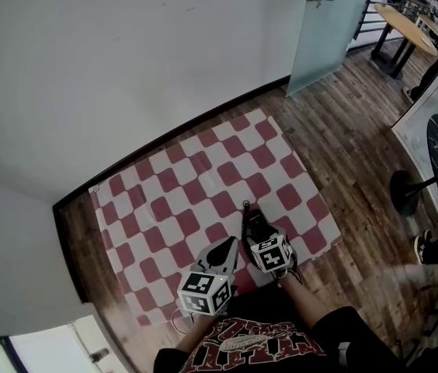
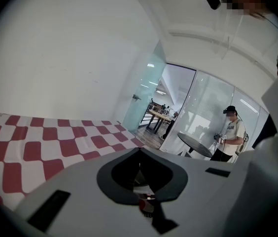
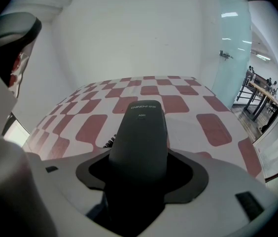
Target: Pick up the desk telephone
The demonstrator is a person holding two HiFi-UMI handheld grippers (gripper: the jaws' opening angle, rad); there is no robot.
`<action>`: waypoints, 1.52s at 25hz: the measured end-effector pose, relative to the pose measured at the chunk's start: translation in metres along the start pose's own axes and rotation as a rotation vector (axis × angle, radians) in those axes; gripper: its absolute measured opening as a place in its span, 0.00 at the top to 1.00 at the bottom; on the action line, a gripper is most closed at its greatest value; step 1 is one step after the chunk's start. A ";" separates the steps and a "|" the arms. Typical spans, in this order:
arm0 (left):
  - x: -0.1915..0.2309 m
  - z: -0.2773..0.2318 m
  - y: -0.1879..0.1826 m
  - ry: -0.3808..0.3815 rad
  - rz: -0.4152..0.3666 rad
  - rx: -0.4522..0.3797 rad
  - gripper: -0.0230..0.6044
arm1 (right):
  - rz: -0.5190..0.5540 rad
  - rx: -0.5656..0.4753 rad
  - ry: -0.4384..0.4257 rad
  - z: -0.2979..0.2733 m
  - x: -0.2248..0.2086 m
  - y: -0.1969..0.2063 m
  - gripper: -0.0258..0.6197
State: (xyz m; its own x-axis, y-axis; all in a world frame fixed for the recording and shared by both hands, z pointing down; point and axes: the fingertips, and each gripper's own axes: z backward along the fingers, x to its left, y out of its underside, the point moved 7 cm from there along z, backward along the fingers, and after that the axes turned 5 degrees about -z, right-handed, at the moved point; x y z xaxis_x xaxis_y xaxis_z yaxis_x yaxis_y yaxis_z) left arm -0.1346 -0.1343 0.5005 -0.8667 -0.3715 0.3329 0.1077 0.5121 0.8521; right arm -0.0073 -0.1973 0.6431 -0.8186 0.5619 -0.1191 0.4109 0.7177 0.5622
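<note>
The right gripper [image 3: 138,158] is clenched on the telephone handset [image 3: 140,130]. Its own view shows the dark body filling the gap between the jaws. The handset's long axis runs from 6 to 12 o'clock in that view, in line with the jaws rather than across them. Its free end points to 12 o'clock, toward the wall [image 3: 129,38]. A coiled cord [image 3: 108,142] shows just beside it at about 9 o'clock.

In the head view the right gripper [image 1: 259,233] holds the handset [image 1: 253,221] over the near edge of the checked cloth [image 1: 203,169], with the free end aimed at roughly 11 o'clock. The cord [image 1: 244,214] rises along its left side.

The left gripper [image 1: 230,247] hangs just beside the right one, at its 8 o'clock. In its own view the left gripper [image 2: 139,150] has its jaws closed together, and I see nothing gripped between them.

No view shows the telephone's base, so I cannot tell where the cord leads. The right gripper is plainly the nearer one. Since the grip runs along the handset's length, most of the body probably sticks out ahead of the jaws. Any further lift would then likely turn on keeping that nose from dipping and the cord from pulling taut.
</note>
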 end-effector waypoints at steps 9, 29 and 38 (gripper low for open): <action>0.003 0.008 0.007 -0.010 0.001 0.012 0.95 | 0.069 0.012 -0.036 0.004 0.006 0.005 0.50; 0.000 0.005 0.012 -0.046 -0.075 0.052 0.95 | 0.055 0.062 -0.069 0.014 0.004 0.014 0.51; 0.001 0.003 0.015 -0.055 -0.070 0.052 0.95 | 0.047 0.054 -0.085 0.023 0.006 0.009 0.51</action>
State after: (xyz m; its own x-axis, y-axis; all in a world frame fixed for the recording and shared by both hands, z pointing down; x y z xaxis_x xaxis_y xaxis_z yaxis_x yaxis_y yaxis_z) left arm -0.1350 -0.1247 0.5120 -0.8967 -0.3659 0.2491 0.0214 0.5263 0.8500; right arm 0.0004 -0.1781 0.6289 -0.7617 0.6269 -0.1639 0.4713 0.7096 0.5238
